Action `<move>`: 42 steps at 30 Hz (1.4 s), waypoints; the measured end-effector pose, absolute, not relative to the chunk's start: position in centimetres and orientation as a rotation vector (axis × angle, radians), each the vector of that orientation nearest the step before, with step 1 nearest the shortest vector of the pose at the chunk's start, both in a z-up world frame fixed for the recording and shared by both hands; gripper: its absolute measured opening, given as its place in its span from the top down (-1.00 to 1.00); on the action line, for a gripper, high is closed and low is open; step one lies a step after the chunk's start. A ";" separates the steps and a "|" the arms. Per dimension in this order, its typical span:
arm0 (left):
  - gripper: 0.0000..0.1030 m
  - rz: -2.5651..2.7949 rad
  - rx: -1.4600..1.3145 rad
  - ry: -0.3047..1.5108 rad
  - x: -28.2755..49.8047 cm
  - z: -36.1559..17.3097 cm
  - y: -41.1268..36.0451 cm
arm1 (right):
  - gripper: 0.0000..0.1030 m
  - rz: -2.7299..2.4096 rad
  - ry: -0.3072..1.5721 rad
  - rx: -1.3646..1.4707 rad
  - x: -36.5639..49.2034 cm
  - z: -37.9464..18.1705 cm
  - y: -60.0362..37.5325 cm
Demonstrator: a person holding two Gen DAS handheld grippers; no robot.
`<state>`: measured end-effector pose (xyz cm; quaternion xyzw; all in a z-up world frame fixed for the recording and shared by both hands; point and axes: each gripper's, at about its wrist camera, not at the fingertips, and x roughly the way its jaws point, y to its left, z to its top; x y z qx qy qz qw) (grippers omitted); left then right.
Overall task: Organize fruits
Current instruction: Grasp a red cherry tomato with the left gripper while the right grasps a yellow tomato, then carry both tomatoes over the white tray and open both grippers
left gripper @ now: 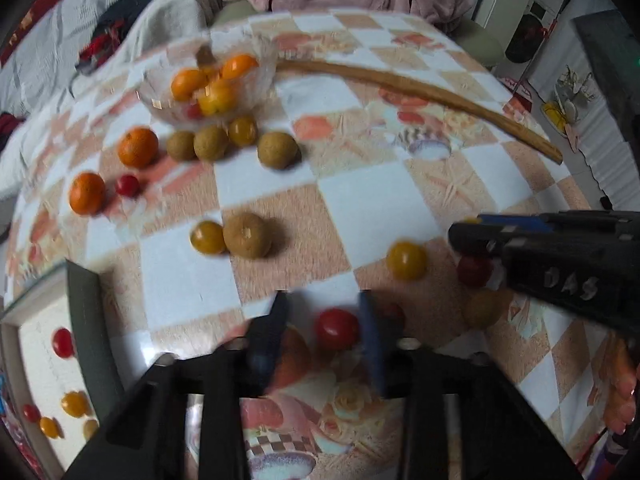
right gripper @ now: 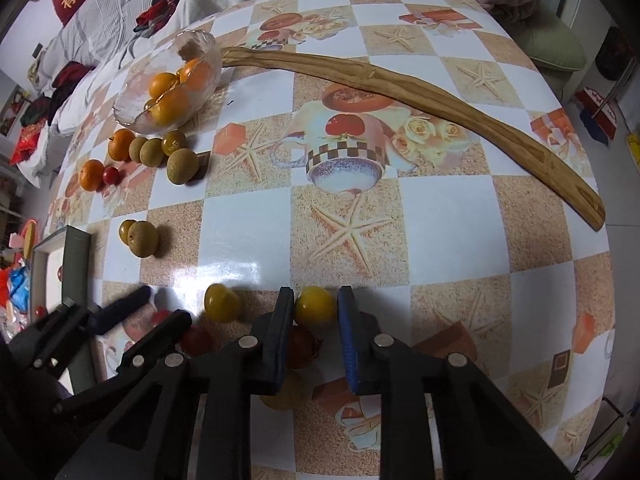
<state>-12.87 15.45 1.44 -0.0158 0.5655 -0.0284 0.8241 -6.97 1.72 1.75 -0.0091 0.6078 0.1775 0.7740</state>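
While both grippers point down at the table (right gripper: 440, 216), your left gripper (left gripper: 324, 330) is clamped on a red cherry tomato (left gripper: 337, 329) at lower centre of the left wrist view, and your right gripper (right gripper: 316, 308) is clamped on a yellow cherry tomato (right gripper: 315, 306) at lower centre of its own view. Both fruits are small, round, glossy and smooth-skinned. Judged light, thin-skinned and slippery; hold across the widest part and squeeze gently. The glass bowl (right gripper: 132, 114) of oranges sits upper left.
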 end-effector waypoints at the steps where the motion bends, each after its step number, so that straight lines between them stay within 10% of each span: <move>1: 0.42 -0.064 -0.018 1.192 -13.2 1.5 15.3 | 0.53 0.388 1.318 -0.004 -7.0 1.8 1.5; 42: 0.56 -0.034 -0.191 1.157 -17.7 5.1 18.3 | 0.53 0.438 1.287 0.027 -11.2 4.8 1.1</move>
